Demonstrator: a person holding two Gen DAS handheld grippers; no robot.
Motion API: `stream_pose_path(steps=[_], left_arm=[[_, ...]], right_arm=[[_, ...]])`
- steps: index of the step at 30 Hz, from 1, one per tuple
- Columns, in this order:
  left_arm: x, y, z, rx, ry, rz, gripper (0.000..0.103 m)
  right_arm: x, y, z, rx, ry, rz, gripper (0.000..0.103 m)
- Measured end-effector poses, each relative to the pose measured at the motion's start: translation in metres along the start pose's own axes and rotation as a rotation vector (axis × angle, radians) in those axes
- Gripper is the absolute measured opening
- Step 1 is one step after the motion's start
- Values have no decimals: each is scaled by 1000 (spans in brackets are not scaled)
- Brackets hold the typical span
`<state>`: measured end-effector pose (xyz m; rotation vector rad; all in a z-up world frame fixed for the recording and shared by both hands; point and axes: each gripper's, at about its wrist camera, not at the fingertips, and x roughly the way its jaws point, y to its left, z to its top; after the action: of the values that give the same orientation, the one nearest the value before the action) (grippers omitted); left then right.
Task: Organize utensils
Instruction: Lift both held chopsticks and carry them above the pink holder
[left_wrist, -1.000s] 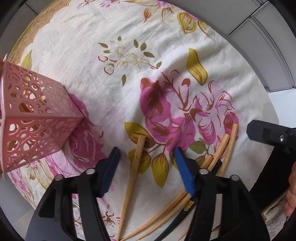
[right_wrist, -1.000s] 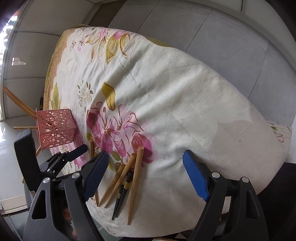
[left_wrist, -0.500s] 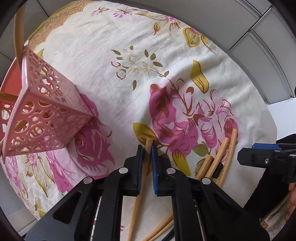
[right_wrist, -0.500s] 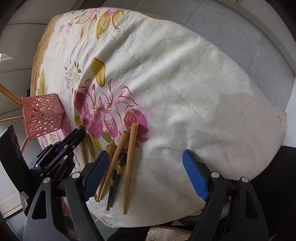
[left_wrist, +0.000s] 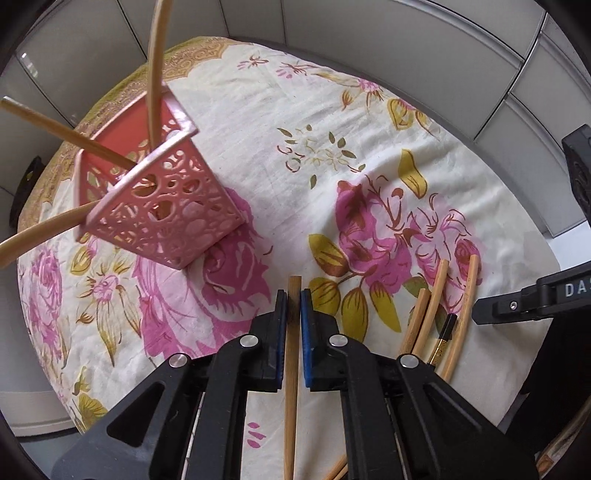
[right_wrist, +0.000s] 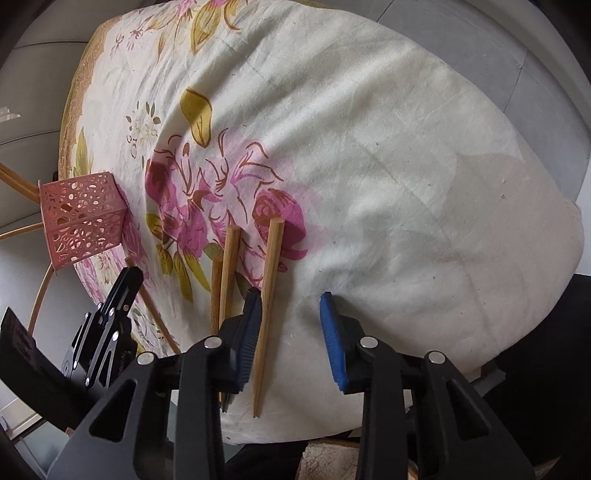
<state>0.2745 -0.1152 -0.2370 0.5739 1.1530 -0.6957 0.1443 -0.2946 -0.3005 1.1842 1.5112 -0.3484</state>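
Note:
My left gripper (left_wrist: 293, 299) is shut on a wooden chopstick (left_wrist: 291, 369) and holds it above the floral cloth. The pink perforated holder (left_wrist: 162, 206) stands up and left of it, with three chopsticks leaning out. Several more chopsticks (left_wrist: 439, 314), one with a black tip, lie on the cloth to the right. My right gripper (right_wrist: 290, 306) is open over those chopsticks; one wooden chopstick (right_wrist: 267, 306) lies between its jaws, untouched. The holder (right_wrist: 83, 221) shows at the left in the right wrist view.
The round table wears a cream cloth with pink roses (right_wrist: 332, 147). Its edge drops off just below the right gripper. Grey wall panels (left_wrist: 406, 55) stand behind the table. The left gripper body (right_wrist: 107, 325) sits at lower left in the right wrist view.
My left gripper closed on the chopstick and lifted it back from the cloth. My right gripper came down over the chopstick group, its jaws narrower but still open.

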Motion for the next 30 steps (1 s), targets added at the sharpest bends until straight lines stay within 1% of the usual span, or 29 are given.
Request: stream_pose_path(steps=[1,3,5,8,10,11,12,13,17,18,19,20,21,22,23,24,26,30], left_arm=[[-3,0,-5,-7,-17,15,6],[-9,0,-17,-25,-53,8,6],[-22,2,-20,-18,-83,23,6],[-32,-5,-30,-20,-118,11,6],[-34,-6,-36,-17,-128,3,6],[-30,-6,-33,-15,-130,5,6],[-34,-5,-37,-14,-133,6,6],[-32,-10,-35,-12,-132,3,6],[-32,-9,-37,-7,-138,-4,6],[-28,-10,-35,-7,-139,-4,6],[-29,-10,-35,-8,-143,-4,6],[-30,-10,-36,-7,-146,-6,6],[-32,-10,-36,-5,-148,-6,6],[-32,-10,-36,-5,-151,-3,6],[-33,-9,-37,-7,-154,-1,6],[-34,-9,-37,-9,-158,1,6],[-38,-8,-39,-19,-172,4,6],[-53,-9,-43,-38,-219,20,6]], right_arm=[[0,0,-1,9,-5,-4,32],[0,2,-2,27,-17,-15,31],[-1,4,-3,41,-32,-36,31],[0,12,-3,45,-52,-73,32],[2,21,-2,44,-59,-95,32],[3,25,-1,39,-62,-114,32],[4,28,1,41,-71,-126,32],[4,31,3,42,-79,-137,32],[7,43,12,52,-88,-182,31],[7,47,14,56,-95,-194,30],[7,50,16,62,-104,-208,26],[8,54,18,61,-115,-220,24],[9,59,19,45,-128,-245,16],[11,65,19,12,-140,-277,12],[12,70,19,-20,-151,-292,11],[13,71,18,-29,-157,-292,9],[12,67,18,-26,-174,-251,8],[7,51,12,-47,-206,-145,8]])
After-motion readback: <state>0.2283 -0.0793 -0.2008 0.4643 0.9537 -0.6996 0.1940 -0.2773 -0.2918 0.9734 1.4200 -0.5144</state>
